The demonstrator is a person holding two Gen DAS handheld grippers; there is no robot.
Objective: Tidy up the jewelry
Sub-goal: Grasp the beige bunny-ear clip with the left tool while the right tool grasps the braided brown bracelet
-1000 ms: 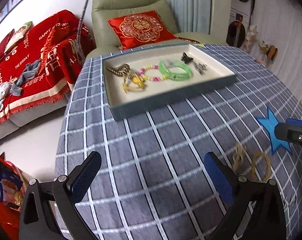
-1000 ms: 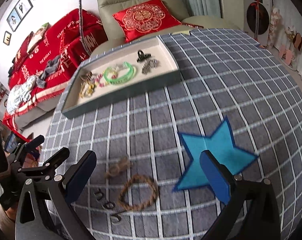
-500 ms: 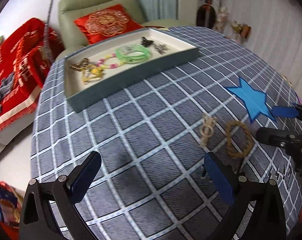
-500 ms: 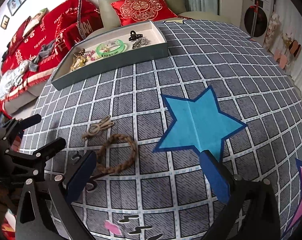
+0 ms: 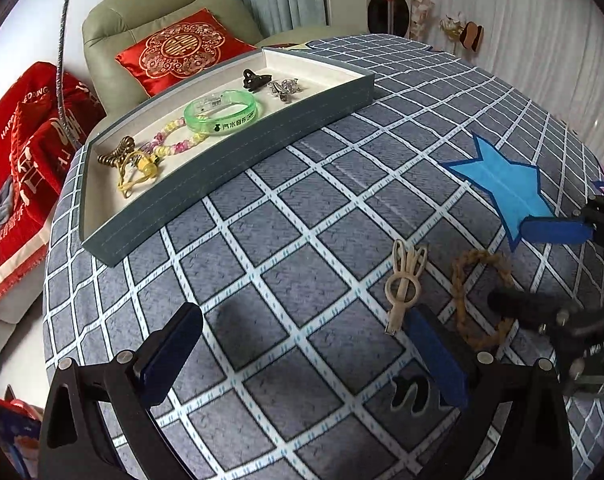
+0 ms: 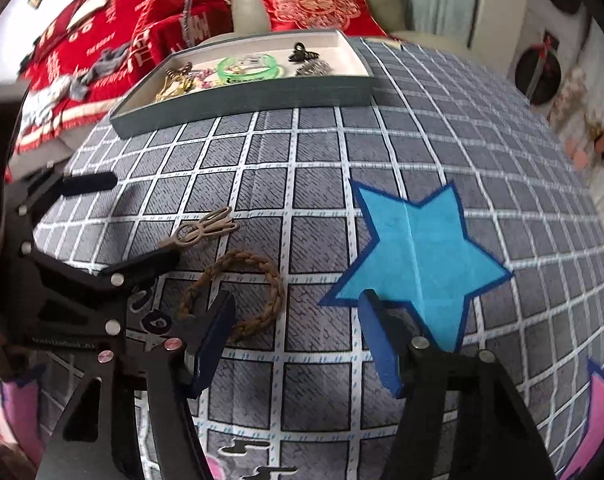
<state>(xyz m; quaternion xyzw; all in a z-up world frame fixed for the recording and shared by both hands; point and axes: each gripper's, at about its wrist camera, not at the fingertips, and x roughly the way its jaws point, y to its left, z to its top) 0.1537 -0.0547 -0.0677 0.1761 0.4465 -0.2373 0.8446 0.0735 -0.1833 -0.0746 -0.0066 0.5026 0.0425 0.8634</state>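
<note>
Right gripper (image 6: 298,340) has narrowed, nearer the braided bracelet (image 6: 238,292).

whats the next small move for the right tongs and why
Probably shift the right tongs toward the braided bracelet so both pads straddle it. Their jaws have just been closing with nothing between them, and the bracelet lies flat on the checked cloth, mostly outside the left pad.

Grey-blue worktop cloth (image 5: 286,240) with white grid lines, bright blue star patch (image 5: 501,184) edged darker blue at three o'clock, slate-grey tray (image 5: 262,140) with cream lining at eleven o'clock, translucent green bangle (image 5: 222,114), pink-and-yellow bead string (image 5: 174,140), tan braided bracelet (image 6: 238,292), beige hair clip (image 5: 405,280), red gold-embroidered cushion (image 5: 182,50).
</note>
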